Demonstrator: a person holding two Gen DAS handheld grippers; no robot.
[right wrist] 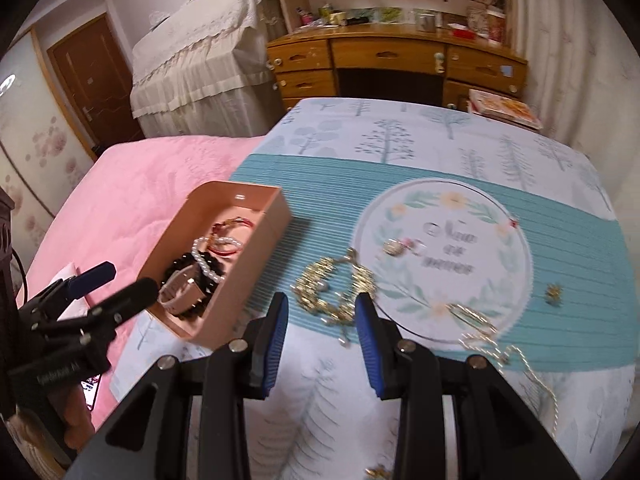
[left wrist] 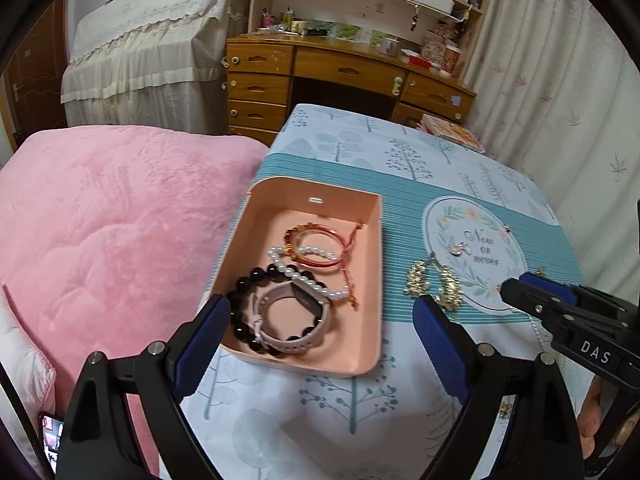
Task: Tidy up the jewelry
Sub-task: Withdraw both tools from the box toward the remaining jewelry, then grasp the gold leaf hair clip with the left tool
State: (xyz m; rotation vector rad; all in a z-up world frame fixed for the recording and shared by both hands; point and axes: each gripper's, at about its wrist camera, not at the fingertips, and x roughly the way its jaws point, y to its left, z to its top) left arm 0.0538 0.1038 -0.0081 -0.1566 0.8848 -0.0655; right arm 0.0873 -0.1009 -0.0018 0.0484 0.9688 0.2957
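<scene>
One gold chain [right wrist: 336, 292] lay on the counter [right wrist: 560, 216] just ahead of the right tool [right wrist: 322, 316], half-open and empty, nearer than the wide, empty left tool [left wrist: 322, 320] over the tray [left wrist: 372, 280].

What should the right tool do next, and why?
Probably lower the right tool onto the gold chain and close on it. The tool is open and empty, the chain lies loose on the cloth just ahead, and the pink box already holds the bracelets.
</scene>
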